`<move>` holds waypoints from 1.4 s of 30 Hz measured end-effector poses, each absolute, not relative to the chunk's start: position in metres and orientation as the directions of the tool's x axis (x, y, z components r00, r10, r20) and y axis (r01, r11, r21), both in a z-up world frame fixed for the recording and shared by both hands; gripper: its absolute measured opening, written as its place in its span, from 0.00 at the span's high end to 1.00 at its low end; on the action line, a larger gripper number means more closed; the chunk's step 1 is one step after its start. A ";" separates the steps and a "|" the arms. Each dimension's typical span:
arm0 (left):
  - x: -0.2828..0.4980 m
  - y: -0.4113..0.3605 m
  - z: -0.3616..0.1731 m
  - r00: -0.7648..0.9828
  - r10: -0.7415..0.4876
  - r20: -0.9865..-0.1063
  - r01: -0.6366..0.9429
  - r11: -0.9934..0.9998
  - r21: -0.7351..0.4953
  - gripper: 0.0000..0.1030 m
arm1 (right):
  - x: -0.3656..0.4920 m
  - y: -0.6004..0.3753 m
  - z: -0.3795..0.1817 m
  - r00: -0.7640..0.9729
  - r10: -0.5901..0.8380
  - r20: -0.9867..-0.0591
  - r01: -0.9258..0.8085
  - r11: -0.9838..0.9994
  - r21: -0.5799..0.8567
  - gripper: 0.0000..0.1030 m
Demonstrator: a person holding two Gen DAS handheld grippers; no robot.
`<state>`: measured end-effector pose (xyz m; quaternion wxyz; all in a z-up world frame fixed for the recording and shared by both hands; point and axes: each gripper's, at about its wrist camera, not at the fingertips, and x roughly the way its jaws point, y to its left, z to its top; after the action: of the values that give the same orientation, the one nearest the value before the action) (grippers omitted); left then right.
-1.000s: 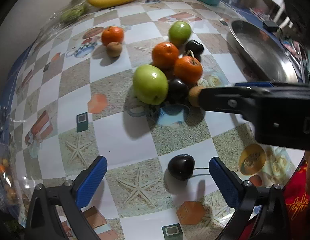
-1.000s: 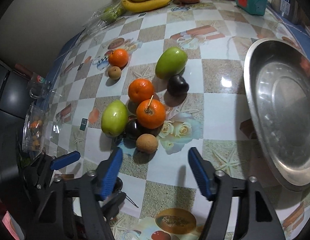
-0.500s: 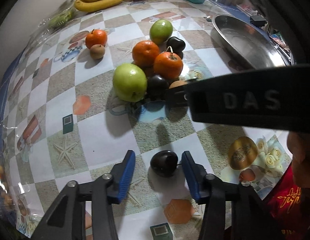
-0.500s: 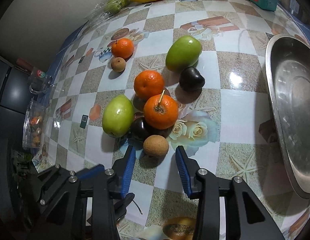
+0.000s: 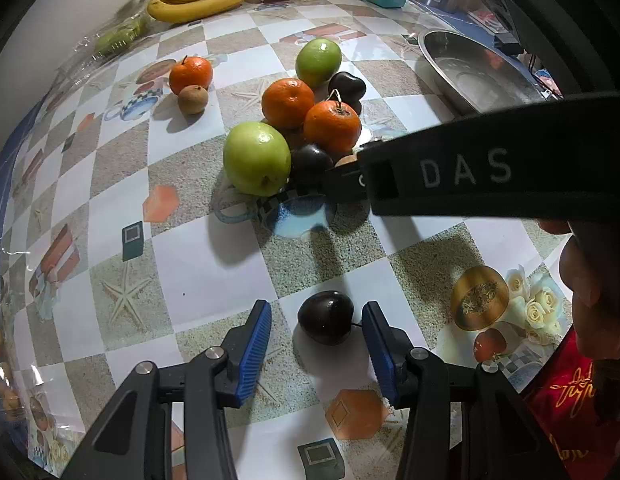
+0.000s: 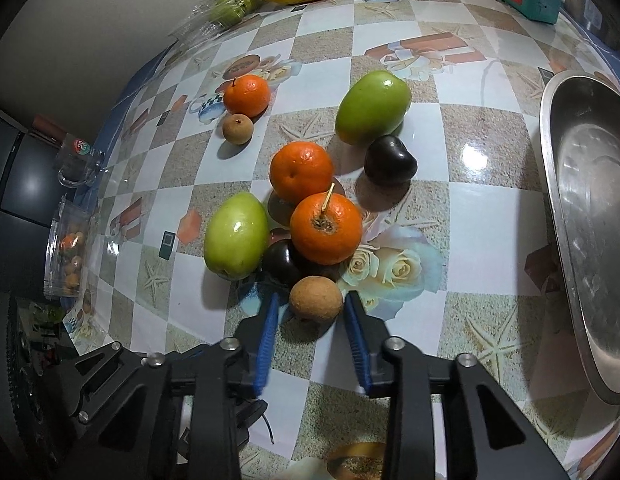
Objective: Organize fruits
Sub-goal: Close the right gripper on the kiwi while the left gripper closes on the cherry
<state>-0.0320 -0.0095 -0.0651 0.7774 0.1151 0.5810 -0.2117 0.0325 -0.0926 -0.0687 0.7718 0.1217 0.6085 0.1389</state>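
While the left gripper (image 5: 315,326) brackets a dark cherry (image 5: 325,322) on the checkered tablecloth (image 5: 198,256), its blue pads stand off the fruit on both sides, so nothing is clamped. The right gripper (image 6: 310,308) has just been closing around a brown longan (image 6: 315,298) at the near edge of the fruit cluster; its pads sit right against the longan's flanks, though I cannot tell whether they press it.

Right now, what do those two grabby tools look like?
Both match: the left tool and right tool have black angular frames, silver bolts and ribbed blue pads. The right one's black body bears white letters "DAS". A red garment with gold embroidery shows nearby.
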 end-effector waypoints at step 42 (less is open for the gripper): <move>-0.026 0.026 -0.060 0.210 -0.265 -0.941 0.412 0.897 -0.160 0.72 | 0.025 -0.107 -0.066 0.226 0.390 -0.892 -0.019 0.918 0.397 0.72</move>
<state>-0.0265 0.0264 -0.0602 0.7754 0.0626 0.5893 -0.2182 0.0254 -0.1068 -0.0663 0.7680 0.1529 0.6075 0.1332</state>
